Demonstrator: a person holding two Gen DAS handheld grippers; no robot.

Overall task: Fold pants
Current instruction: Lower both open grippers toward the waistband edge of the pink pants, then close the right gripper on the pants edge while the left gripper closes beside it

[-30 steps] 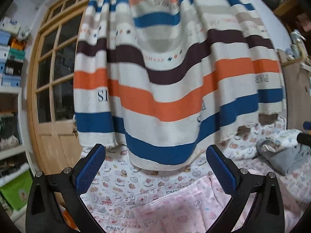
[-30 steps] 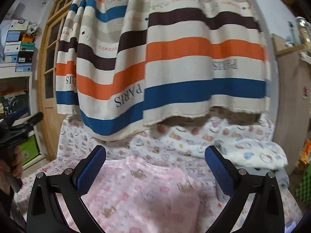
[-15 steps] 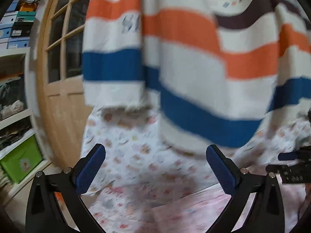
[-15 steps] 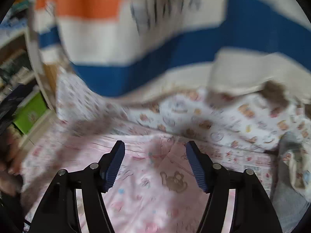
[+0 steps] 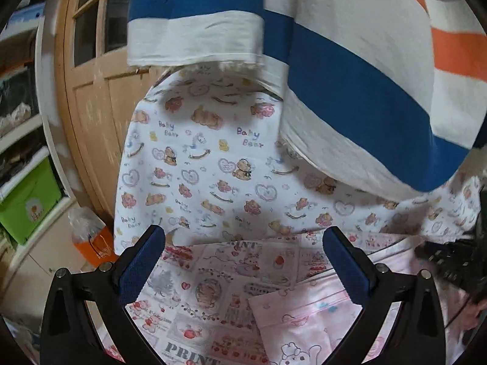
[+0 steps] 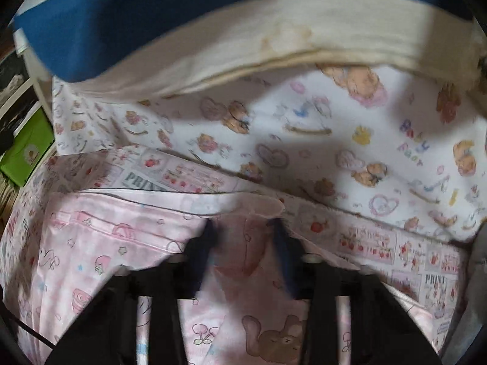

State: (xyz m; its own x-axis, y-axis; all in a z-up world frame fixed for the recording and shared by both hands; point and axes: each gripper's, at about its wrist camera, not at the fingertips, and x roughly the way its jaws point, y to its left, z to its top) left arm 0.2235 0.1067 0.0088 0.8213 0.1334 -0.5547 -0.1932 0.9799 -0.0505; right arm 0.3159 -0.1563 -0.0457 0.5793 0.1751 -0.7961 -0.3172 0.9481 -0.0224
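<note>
In the left wrist view, the left gripper (image 5: 243, 258) stands with its two blue-padded fingers (image 5: 141, 263) spread wide, holding nothing. Between and below them lies a pink-and-white patchwork bedsheet printed with strawberries and the word PRINT (image 5: 194, 328), and on it, under the right-hand finger and reaching toward the lower edge, lies a corner of the pale pink cotton pants with small cartoon prints (image 5: 307, 331), flat and not touched by this gripper. Ahead of the fingertips rises a white cloth with teddy bears, hearts and "Baby Bear" lettering (image 5: 207, 158), and above that hangs a heavy white, blue and orange striped curtain (image 5: 350, 70). To the left of the gripper stand a light wooden panelled door (image 5: 91, 97), an orange bag (image 5: 97, 246) on the floor and a green storage box (image 5: 27, 200) on a shelf. In the right wrist view, which is blurred, the right gripper (image 6: 243, 237) has its fingers drawn close together with a raised fold of the pink pants (image 6: 127, 243) between them at the garment's far edge; whether the pads actually press the cloth cannot be told. The pants spread to the left and below the gripper, the patchwork sheet (image 6: 411, 252) lies just beyond it, and the teddy-bear cloth (image 6: 319, 140) and the curtain's cream hem (image 6: 274, 45) stand farther ahead.
</note>
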